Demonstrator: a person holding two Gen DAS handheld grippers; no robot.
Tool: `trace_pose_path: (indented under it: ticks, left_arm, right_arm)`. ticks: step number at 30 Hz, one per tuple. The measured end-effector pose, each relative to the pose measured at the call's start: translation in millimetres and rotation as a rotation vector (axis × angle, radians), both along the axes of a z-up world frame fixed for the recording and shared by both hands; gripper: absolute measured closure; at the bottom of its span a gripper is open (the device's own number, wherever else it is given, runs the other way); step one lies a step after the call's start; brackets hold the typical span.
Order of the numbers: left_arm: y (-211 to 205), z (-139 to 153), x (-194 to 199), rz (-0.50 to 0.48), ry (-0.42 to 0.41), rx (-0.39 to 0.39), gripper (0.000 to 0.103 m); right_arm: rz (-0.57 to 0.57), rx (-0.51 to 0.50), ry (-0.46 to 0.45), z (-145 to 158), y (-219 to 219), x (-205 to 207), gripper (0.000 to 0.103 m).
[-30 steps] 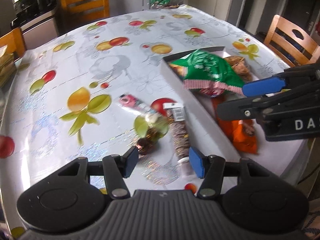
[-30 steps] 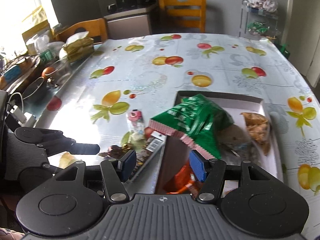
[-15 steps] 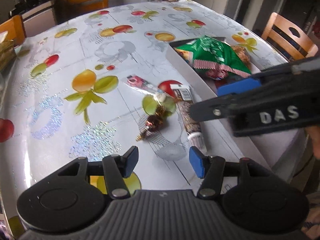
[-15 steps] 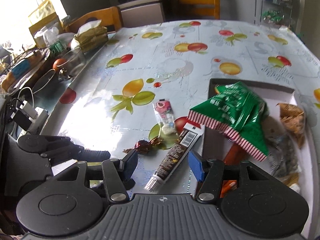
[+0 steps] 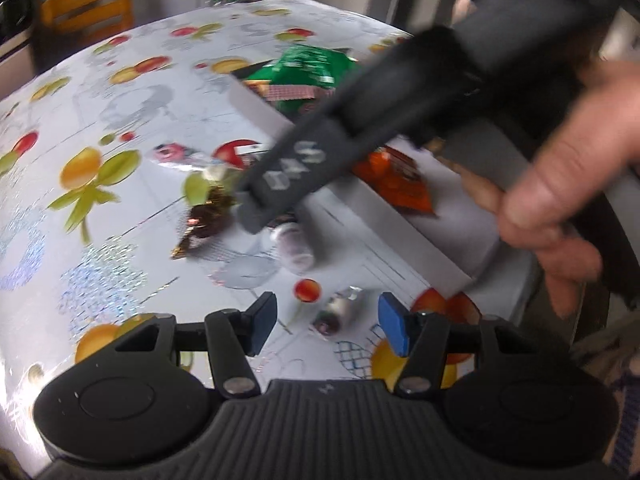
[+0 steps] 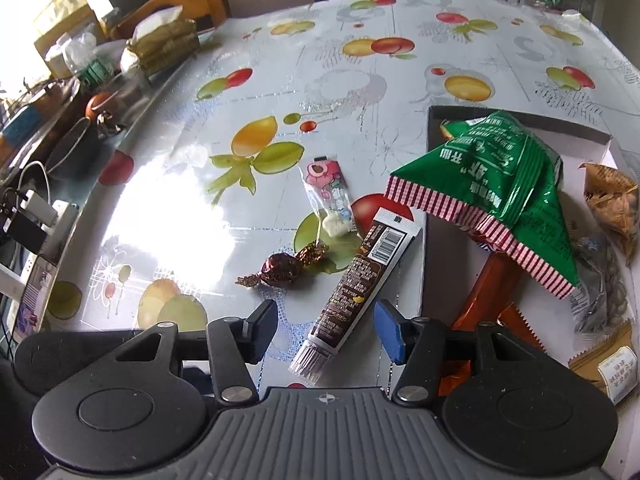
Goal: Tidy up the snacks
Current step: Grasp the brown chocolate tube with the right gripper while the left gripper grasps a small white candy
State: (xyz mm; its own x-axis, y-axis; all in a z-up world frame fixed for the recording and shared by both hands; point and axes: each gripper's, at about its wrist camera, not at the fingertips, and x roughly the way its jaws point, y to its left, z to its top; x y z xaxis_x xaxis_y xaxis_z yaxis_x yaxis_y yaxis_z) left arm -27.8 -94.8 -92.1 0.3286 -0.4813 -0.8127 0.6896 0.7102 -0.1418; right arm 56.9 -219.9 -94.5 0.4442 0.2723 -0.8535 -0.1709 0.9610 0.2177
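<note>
My left gripper (image 5: 326, 328) is open and low over the fruit-print tablecloth, with a small silver-wrapped candy (image 5: 338, 312) lying on the cloth between its fingertips, untouched. My right gripper (image 6: 326, 330) is open too. The lower end of a brown chocolate stick packet (image 6: 360, 280) lies between its pads, not pressed. A brown foil candy (image 6: 282, 270) and a clear pink sweets packet (image 6: 330, 196) lie just left of the stick. The white box (image 6: 434, 220) holds a green bag (image 6: 504, 184), an orange packet (image 6: 488, 300) and nut packets (image 6: 612, 200). The right gripper's body (image 5: 320, 152) crosses the left wrist view, blurred, hiding most of the stick.
A hand (image 5: 560, 160) holds the right gripper over the box's wall (image 5: 360, 204). The table's left edge borders a cluttered counter with a tissue pack (image 6: 164, 40), bottles (image 6: 80, 56) and cables (image 6: 28, 208). A wooden chair (image 5: 86, 4) stands at the far side.
The left gripper has slid toward the table's near edge, bringing the small silver candy between its fingers. The right gripper has dropped and swung left, so the chocolate stick now lies between its pads.
</note>
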Motion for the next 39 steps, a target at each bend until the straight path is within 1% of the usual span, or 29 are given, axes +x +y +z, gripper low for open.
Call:
trace_pose_path:
  ticks: [4, 11, 19, 24, 29, 33, 39]
  left_arm:
    - [-5, -2, -4, -0.028, -0.02, 0.013, 0.048]
    - [-6, -4, 0, -0.033, -0.015, 0.013, 0.048]
    - [-13, -5, 3, -0.091, -0.015, -0.005, 0.048]
    - [-15, -6, 4, -0.109, -0.011, 0.008, 0.048]
    - [-16, -11, 4, -0.126, 0.008, 0.033, 0.056]
    - [-16, -11, 3, -0.141, 0.01, 0.028, 0.057]
    - [-20, -12, 0, -0.16, -0.013, 0.042, 0.063]
  right_arm:
    - [0.001, -0.004, 0.004, -2, 2, 1, 0.048]
    - [-0.005, -0.012, 0.001, -3, 3, 5, 0.048]
    - [-0.011, -0.034, 0.0, -5, 3, 8, 0.048]
    - [-0.005, -0.046, 0.008, -7, 6, 11, 0.049]
    - [-0.005, -0.06, 0.018, -13, 9, 14, 0.049]
    - [-0.002, -0.078, 0.008, -15, 12, 16, 0.049]
    - [0.022, -0.117, -0.009, -18, 19, 20, 0.049]
